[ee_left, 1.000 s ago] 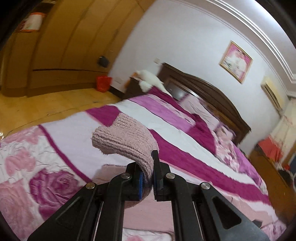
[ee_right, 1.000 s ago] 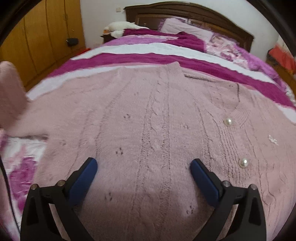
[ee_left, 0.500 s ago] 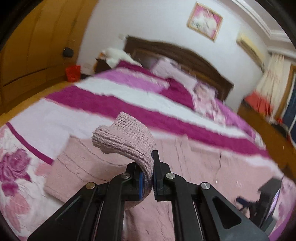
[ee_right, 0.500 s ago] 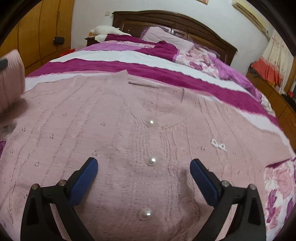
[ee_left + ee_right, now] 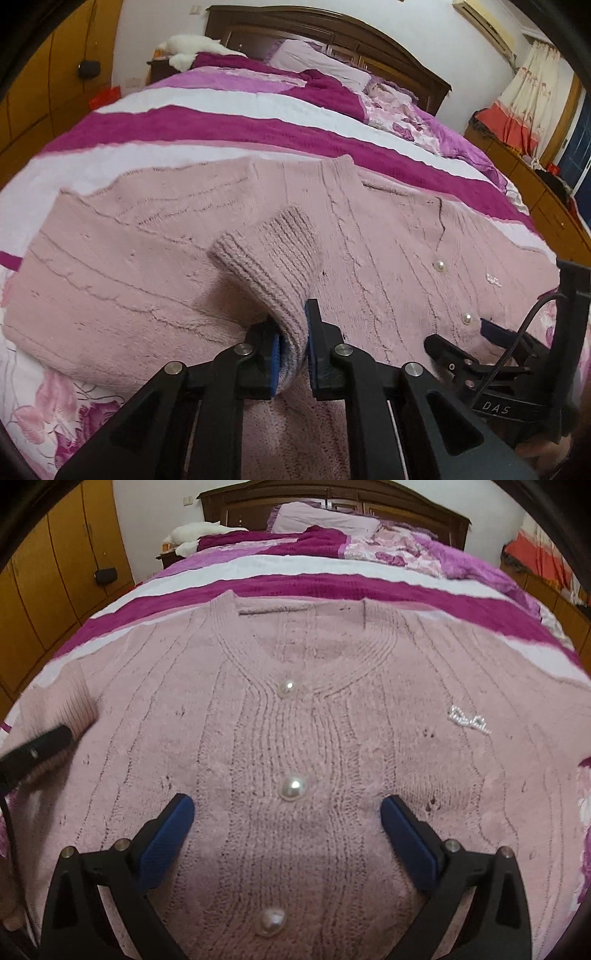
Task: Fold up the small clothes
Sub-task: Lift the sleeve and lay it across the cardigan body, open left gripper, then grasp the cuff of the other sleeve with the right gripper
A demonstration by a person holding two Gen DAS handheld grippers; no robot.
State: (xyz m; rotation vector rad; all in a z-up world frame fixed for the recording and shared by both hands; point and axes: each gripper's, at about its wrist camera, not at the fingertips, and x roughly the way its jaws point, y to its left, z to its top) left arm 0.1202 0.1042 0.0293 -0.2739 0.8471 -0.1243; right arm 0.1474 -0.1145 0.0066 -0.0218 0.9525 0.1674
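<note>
A pale pink knitted cardigan (image 5: 295, 738) with pearl buttons (image 5: 293, 788) lies flat, front up, on the bed. My left gripper (image 5: 293, 343) is shut on the ribbed sleeve cuff (image 5: 269, 254), which it holds above the cardigan's body (image 5: 129, 266), with the sleeve folded over toward the middle. My right gripper (image 5: 288, 823) hovers open over the button line, nothing between its blue pads (image 5: 170, 830). In the left wrist view the right gripper (image 5: 491, 332) shows at the lower right. The left gripper's black finger (image 5: 37, 749) and the cuff (image 5: 74, 701) appear at the right wrist view's left edge.
The bed carries a magenta, white and floral quilt (image 5: 221, 122), with pillows (image 5: 325, 517) and a dark wooden headboard (image 5: 332, 33) at the far end. Wooden wardrobes (image 5: 48, 572) line the left wall. A dresser with clothes (image 5: 535, 158) stands to the right.
My left gripper has swung right and down, carrying the cuff from beside the bed to above the cardigan's body. My right gripper has shifted right, from the left front panel to the button line.
</note>
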